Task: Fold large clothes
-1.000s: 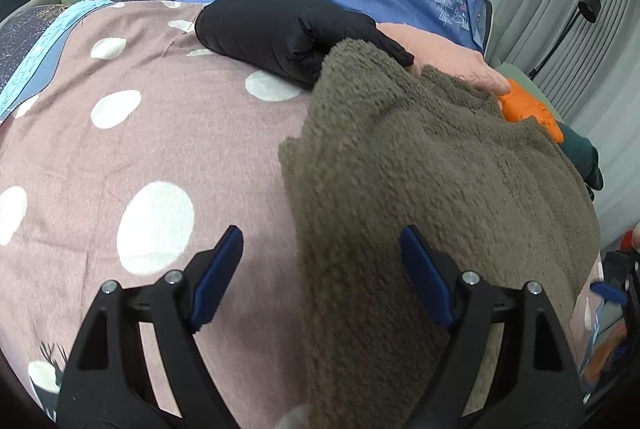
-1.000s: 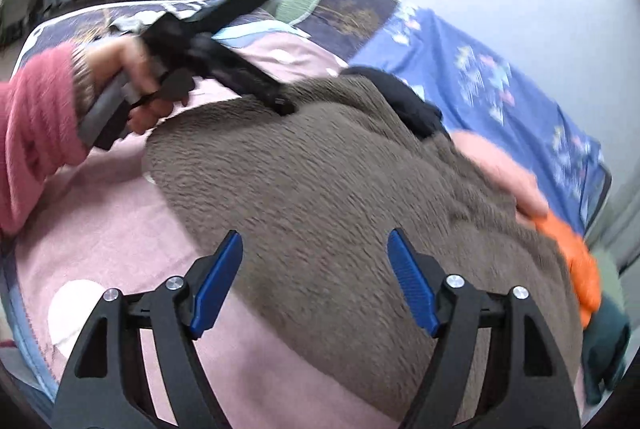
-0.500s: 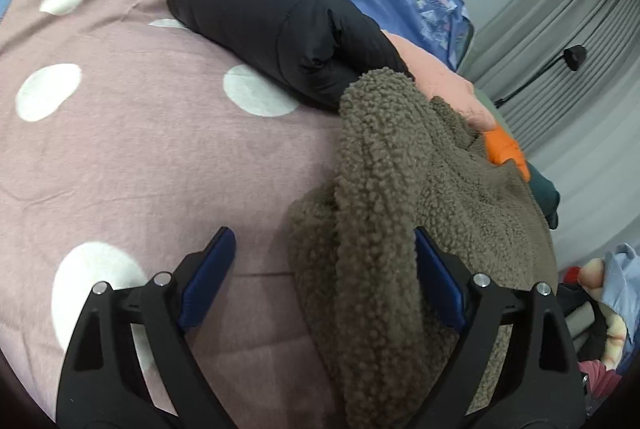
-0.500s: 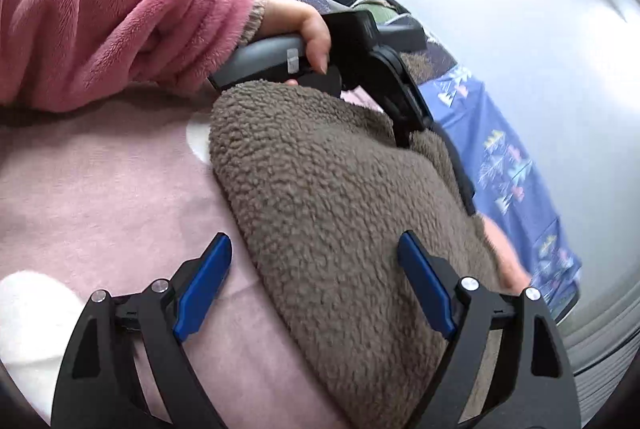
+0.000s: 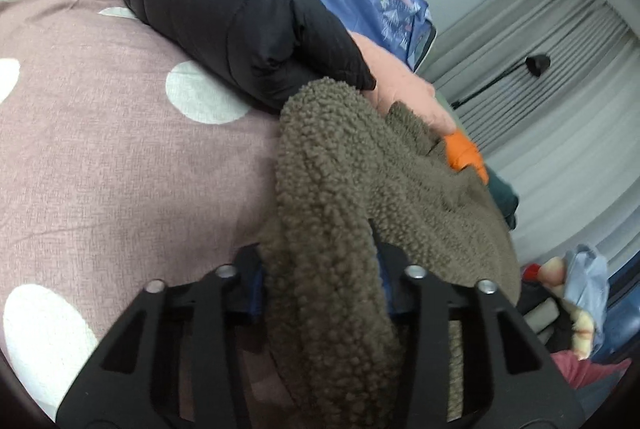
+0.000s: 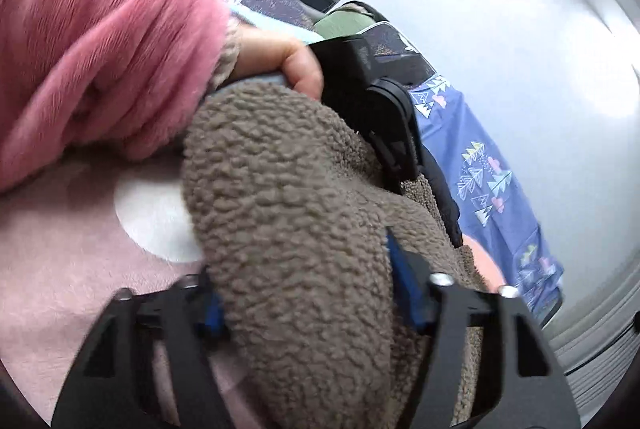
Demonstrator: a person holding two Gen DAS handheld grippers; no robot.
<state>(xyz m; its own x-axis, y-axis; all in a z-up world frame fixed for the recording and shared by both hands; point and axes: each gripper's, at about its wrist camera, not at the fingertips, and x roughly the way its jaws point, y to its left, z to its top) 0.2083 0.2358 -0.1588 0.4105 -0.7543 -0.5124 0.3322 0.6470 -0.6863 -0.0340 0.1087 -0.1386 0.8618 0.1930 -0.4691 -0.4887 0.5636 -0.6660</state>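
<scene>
Both tongs gripping a brown fleece garment on the bed

The brown fleece garment (image 5: 332, 213) is lying bunched on the pink dotted bedspread (image 5: 120, 165), a thick fold of it pinched in the left tongs (image 5: 320, 281) and another in the right tongs (image 6: 304, 293). In the right view, the left hand (image 6: 296, 65), in a pink fuzzy sleeve (image 6: 104, 61), is reaching across over the fleece. A black jacket (image 5: 240, 25) is lying just beyond.

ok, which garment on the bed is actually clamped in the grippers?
The brown fleece garment: its bunched edge sits between both grippers' fingers. The black puffer jacket and orange garment lie untouched beyond it.
</scene>
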